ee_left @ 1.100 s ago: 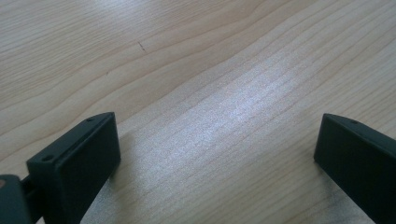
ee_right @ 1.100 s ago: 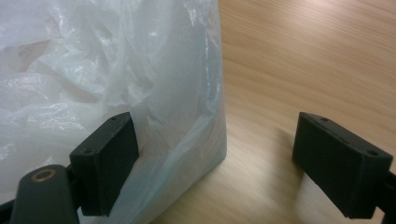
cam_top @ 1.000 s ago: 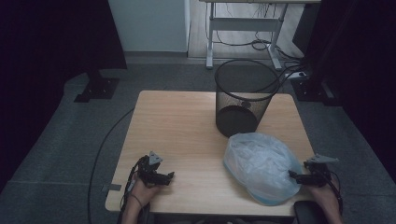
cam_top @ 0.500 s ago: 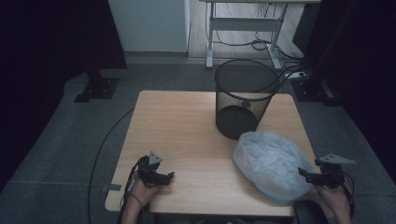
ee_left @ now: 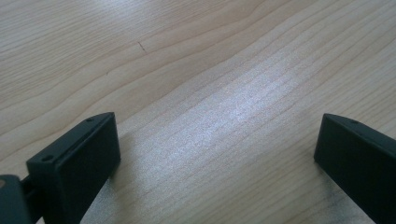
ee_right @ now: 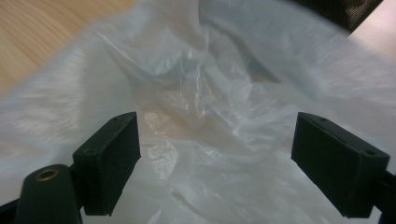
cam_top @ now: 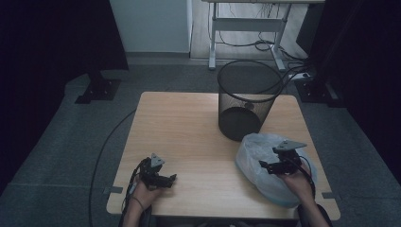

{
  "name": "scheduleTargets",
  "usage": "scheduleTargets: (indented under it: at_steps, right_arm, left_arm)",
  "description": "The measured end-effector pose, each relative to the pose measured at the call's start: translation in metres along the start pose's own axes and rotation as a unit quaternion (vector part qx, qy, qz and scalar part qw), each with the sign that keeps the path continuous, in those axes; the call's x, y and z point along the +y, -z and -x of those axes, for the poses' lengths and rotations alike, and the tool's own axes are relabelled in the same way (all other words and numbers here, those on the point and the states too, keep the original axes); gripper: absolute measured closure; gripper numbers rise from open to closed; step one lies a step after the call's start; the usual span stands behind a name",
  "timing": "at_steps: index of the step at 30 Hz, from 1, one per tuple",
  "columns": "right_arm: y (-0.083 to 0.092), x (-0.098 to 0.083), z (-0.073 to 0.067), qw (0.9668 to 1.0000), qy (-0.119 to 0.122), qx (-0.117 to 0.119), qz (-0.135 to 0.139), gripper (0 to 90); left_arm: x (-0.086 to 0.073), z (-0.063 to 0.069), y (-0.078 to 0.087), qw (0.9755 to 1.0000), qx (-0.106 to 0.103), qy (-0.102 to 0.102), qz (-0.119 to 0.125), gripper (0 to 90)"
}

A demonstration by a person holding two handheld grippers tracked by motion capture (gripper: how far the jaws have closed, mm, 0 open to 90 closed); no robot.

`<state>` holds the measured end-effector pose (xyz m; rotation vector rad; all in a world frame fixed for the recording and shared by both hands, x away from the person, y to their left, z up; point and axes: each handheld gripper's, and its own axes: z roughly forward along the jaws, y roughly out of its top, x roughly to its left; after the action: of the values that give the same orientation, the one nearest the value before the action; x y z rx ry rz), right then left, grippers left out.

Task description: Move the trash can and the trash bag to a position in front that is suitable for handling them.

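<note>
Beside the wire basket (cam_top: 246, 101), the right gripper (cam_top: 273, 165) hovers wide-jawed over the plastic bag (cam_top: 260, 163), the left gripper (cam_top: 165, 179) equally wide.

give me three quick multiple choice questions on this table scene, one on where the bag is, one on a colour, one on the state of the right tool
1. Where does the plastic bag lie?
A. inside the bin
B. on the table, in front of the bin
C. on the floor

2. What colour is the wire bin?
A. black
B. red
C. white

3. How does the right tool stand?
A. shut tight with nothing in it
B. clamped on the bin's rim
C. open above the bag

Answers:
1 B: the high view shows the bag on the table at its right side, on the person's side of the bin.
2 A: its mesh is black against the light wood.
3 C: the right gripper view shows both jaws wide apart with crumpled plastic beyond them and nothing pinched.
</note>
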<state>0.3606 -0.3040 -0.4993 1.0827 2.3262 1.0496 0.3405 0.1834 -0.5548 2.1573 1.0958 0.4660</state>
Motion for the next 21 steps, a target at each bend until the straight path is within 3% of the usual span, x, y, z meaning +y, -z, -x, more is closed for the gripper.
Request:
scheduleTargets:
  at_steps: [4,7,15,21]
  right_arm:
    - [-0.019,-0.008,0.009,0.9996,-0.009,-0.005,-0.028,15.0]
    - [-0.021,-0.013,0.015,0.9992,-0.015,-0.014,-0.036,15.2]
    - [0.000,-0.037,0.046,0.9966,-0.048,-0.052,-0.043,15.5]
    - [0.009,-0.043,0.053,0.9960,-0.061,-0.055,-0.036,15.6]
  left_arm:
    - [0.000,0.000,0.000,1.0000,0.000,0.000,0.000,0.3]
    - [0.000,0.000,0.000,1.0000,0.000,0.000,0.000,0.3]
    - [0.000,0.000,0.000,1.0000,0.000,0.000,0.000,0.2]
    - [0.000,0.000,0.000,1.0000,0.000,0.000,-0.001,0.1]
